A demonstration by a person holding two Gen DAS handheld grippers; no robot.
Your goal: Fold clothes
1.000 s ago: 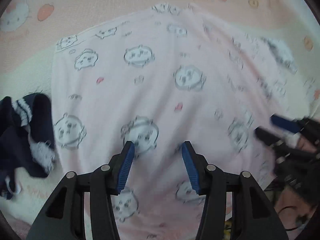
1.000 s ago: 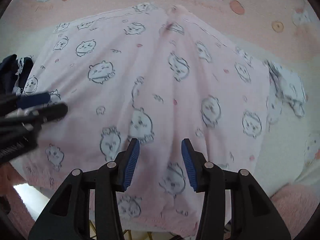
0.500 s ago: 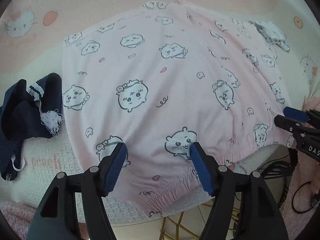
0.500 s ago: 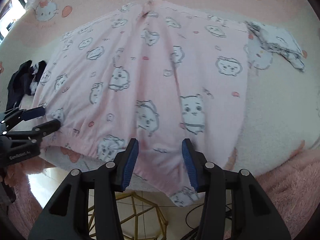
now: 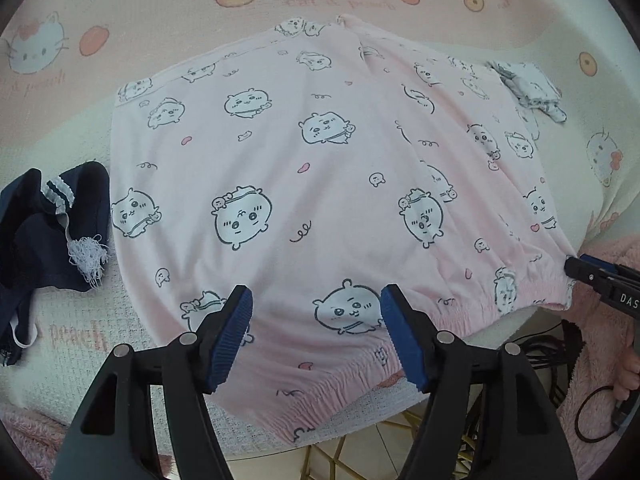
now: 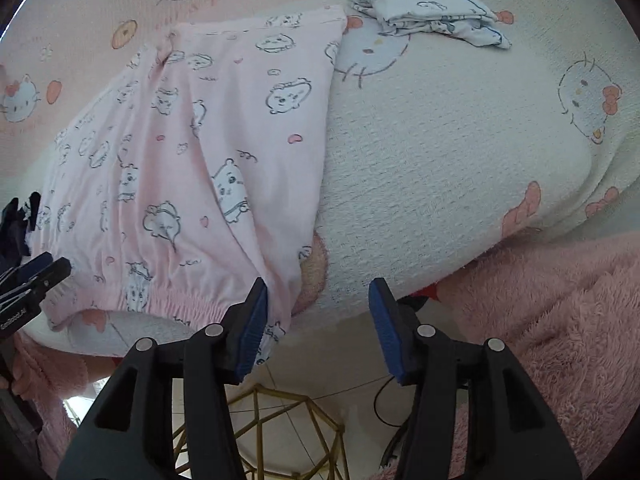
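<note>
Pink pyjama bottoms (image 5: 320, 184) printed with cartoon faces lie spread flat on the cat-print cover, their elastic waistband (image 5: 340, 392) hanging over the near edge. My left gripper (image 5: 316, 332) hovers over the waistband's middle, open wide, with nothing pinched. My right gripper (image 6: 318, 324) is at the right corner of the bottoms (image 6: 192, 168) with its jaws opening. The cloth corner lies beside its left fingertip (image 6: 252, 320), and only the cover's edge and floor show in the gap. Each gripper shows in the other's view: the right gripper (image 5: 592, 272) and the left gripper (image 6: 44, 268).
A navy garment with white trim (image 5: 44, 232) lies left of the bottoms. A folded white printed cloth (image 6: 432, 16) sits at the far right. Bare cover (image 6: 440, 160) stretches to the right. Below the edge are a fluffy pink fabric (image 6: 560, 300), a gold wire frame (image 6: 280, 420) and cables (image 5: 540, 348).
My left jaws have spread wider and drawn back toward the waistband. My right gripper slid right along the waistband to its corner, rolled, and its jaws widened a little.
</note>
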